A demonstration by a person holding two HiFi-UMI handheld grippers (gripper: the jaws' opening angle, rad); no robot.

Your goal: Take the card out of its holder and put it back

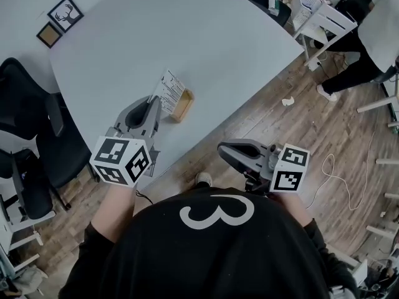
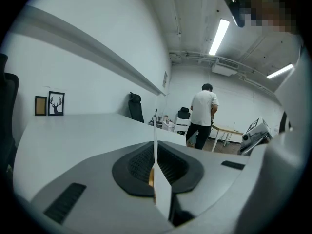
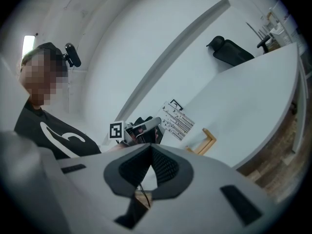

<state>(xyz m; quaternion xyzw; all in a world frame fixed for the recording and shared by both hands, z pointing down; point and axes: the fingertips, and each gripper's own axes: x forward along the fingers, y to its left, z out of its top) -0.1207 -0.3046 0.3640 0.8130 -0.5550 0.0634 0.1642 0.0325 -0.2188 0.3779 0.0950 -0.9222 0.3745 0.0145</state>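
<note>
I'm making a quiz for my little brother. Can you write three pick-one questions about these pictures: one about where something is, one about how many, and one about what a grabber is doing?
1. Where is the wooden holder?
A. on the table
B. on the floor
C. on a chair

2. How many picture frames are at the table's far corner?
A. one
B. two
C. four

3. What are the left gripper's jaws doing?
A. standing wide open
B. shut on the card
C. shut on a cup

Answers:
1 A, it sits on the pale tabletop.
2 B, a deer picture and a smaller brown one.
3 B, the card's thin edge is pinched between the jaws.
</note>
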